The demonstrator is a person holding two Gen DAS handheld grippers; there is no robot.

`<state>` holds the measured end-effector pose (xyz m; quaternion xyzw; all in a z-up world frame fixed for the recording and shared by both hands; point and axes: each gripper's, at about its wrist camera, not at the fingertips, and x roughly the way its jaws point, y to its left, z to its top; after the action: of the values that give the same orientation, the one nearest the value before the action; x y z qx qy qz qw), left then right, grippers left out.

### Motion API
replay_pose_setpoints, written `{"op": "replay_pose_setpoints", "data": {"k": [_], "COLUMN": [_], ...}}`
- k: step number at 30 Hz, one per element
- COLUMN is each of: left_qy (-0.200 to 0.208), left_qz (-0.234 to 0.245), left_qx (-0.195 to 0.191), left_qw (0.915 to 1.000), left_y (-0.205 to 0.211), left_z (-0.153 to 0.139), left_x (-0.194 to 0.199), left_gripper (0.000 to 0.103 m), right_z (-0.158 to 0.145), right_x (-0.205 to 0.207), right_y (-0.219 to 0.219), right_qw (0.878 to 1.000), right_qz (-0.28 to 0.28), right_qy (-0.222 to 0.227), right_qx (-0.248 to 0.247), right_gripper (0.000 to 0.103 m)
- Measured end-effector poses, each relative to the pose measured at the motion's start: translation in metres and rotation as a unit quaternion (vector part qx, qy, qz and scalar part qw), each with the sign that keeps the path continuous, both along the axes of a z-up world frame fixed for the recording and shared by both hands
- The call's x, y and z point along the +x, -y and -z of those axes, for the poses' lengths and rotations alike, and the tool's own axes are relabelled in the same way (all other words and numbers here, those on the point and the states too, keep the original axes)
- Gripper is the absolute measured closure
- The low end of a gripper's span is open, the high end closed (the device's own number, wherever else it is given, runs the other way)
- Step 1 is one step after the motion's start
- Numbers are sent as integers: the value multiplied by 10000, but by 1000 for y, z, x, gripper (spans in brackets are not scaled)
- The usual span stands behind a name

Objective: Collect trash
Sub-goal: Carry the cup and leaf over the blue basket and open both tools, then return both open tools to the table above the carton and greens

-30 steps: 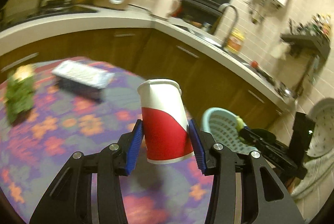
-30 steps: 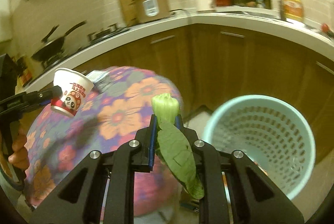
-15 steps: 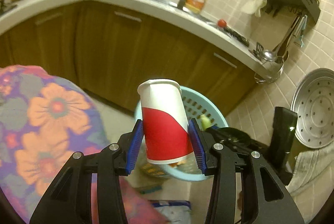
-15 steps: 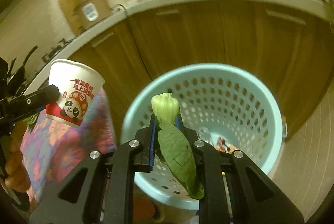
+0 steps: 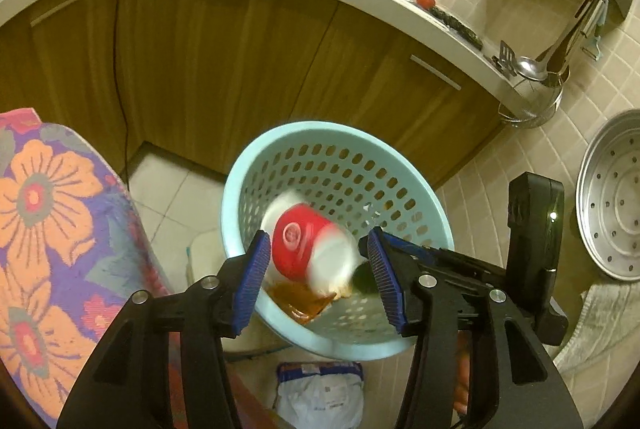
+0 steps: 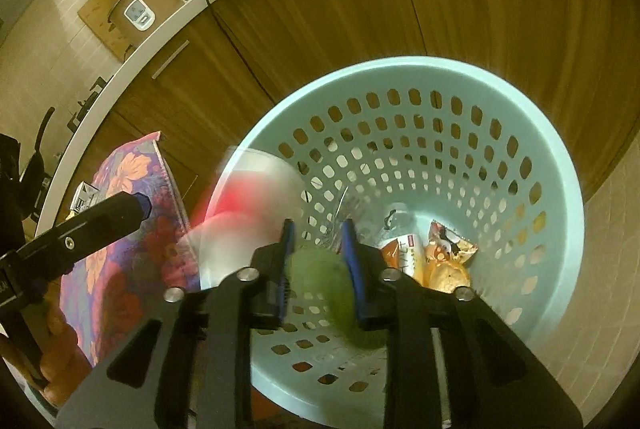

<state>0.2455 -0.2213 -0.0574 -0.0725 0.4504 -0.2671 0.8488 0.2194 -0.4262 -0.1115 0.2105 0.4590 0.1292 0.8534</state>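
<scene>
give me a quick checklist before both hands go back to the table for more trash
1. Cup out of the left gripper: ok. Its jaws are opening and the blurred cup is tumbling free between them, over the basket.
2. Leaf out of the right gripper: cannot tell. Its jaws are opening, but the blurred leaf is between the pads.
3. Both drops aimed into the basket: ok, both grippers point into its mouth.
4. Cup landed inside: cannot tell, it is in mid fall.
5. Room in the basket: ok, only a few wrappers at the bottom.
6. Grippers apart from each other: ok in the right wrist view.
</scene>
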Motion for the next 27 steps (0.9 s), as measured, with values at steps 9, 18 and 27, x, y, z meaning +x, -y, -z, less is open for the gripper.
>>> {"op": "replay_pose_setpoints", "data": {"k": [9,18,27], "left_qy": [272,561,1219], "left_qz": [-8,-144,-758], "left_qx": [162,99,133], "left_qw": [9995,9983,9895], "left_y": [-4,-25,-86], "left_z": [-14,-39,-83], "left_x": [-11,-29,-70], "left_gripper": [54,54,44], "right_z": [-4,-15,-61], "right_x": [-10,-16,-31], "right_y": [-1,-13,-68], "right_qw": [10000,9996,9920], "right_qz": [-31,-192,-826], "right_qy": [84,203,953], "right_qx": [32,12,-71], "right_gripper": [76,76,76]}}
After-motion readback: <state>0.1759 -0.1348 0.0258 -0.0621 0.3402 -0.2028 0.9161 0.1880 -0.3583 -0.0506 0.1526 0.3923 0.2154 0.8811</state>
